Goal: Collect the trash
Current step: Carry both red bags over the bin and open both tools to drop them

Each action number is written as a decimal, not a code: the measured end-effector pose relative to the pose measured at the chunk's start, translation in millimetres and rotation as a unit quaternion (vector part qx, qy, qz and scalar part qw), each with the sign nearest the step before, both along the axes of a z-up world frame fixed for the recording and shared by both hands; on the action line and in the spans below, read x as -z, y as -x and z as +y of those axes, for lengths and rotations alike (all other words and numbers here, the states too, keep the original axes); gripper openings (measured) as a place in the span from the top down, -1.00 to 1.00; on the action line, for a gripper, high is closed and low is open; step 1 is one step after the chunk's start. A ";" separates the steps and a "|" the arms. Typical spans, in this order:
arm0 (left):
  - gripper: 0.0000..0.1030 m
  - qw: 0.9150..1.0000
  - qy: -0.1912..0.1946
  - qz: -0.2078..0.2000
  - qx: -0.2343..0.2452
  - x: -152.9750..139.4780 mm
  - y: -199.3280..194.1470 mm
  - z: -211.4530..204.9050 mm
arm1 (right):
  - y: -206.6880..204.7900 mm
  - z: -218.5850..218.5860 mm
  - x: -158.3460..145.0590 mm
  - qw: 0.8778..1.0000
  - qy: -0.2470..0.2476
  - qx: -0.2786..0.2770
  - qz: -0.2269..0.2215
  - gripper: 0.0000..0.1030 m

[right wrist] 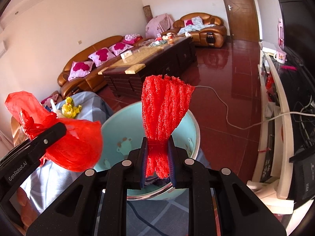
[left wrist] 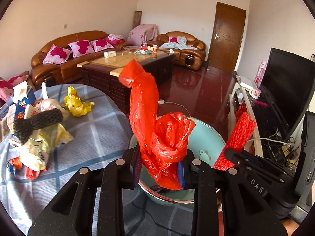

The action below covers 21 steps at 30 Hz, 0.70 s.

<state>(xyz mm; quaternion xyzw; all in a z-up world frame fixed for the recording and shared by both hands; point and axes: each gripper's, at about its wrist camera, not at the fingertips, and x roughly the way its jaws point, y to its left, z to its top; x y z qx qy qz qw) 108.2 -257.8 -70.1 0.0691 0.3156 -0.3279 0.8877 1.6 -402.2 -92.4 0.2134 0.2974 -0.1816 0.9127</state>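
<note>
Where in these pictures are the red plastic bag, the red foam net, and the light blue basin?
red plastic bag point(left wrist: 167, 137): left wrist view, its knotted middle.
red foam net point(right wrist: 165, 108): right wrist view, its flared middle.
light blue basin point(right wrist: 118, 129): right wrist view, bare inner wall.

Leather sofas point(left wrist: 65, 57), glossy red floor point(left wrist: 206, 90)

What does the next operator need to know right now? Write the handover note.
Left hand-held gripper: shut on the knotted red plastic bag, held above the teal basin.
Right hand-held gripper: shut on the red foam net sleeve, also over the basin.
Done: both pieces picked up; neither released yet.
Left: drop both into the basin, then collect what is on the blue checked tablecloth: yellow plastic bag, black foam net sleeve, and the wrappers and cartons under it.
</note>
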 end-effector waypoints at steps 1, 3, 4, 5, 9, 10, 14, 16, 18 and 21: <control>0.44 1.000 -0.003 0.002 0.001 3.8 -1.9 -2.4 | -2.3 -1.2 3.5 1.000 -0.003 -0.001 0.003 0.62; 0.44 1.000 -0.009 0.008 0.000 10.9 -6.0 -5.6 | -5.5 -3.6 8.8 1.000 -0.009 -0.004 0.006 0.62; 0.44 1.000 -0.010 0.010 0.000 13.0 -6.5 -6.8 | -7.5 -4.2 11.7 1.000 -0.011 -0.006 0.007 0.61; 0.44 1.000 -0.011 0.013 -0.001 15.7 -8.9 -7.7 | -9.2 -4.3 13.8 1.000 -0.012 -0.009 0.008 0.61; 0.43 0.999 -0.018 0.029 -0.002 23.7 -14.9 -14.3 | -12.0 -4.9 18.5 1.000 -0.019 -0.014 0.009 0.51; 0.39 0.999 -0.019 0.028 -0.003 24.2 -15.2 -15.2 | -11.9 -5.5 19.0 1.000 -0.020 -0.015 0.008 0.51; -0.25 1.000 -0.022 0.017 -0.012 22.1 -12.9 -15.7 | -8.2 -8.5 14.8 1.000 -0.022 -0.010 0.001 0.49; -0.40 1.000 -0.018 0.014 -0.018 19.4 -12.4 -13.1 | -5.1 -11.0 10.8 1.000 -0.023 -0.006 -0.008 0.40; -0.43 1.000 -0.018 0.011 -0.018 17.1 -11.4 -11.7 | -2.6 -11.6 7.2 1.000 -0.018 -0.004 -0.014 0.38; -0.61 1.000 -0.018 0.002 -0.025 12.3 -9.7 -8.4 | -1.0 -12.6 4.6 1.000 -0.019 0.001 -0.018 0.38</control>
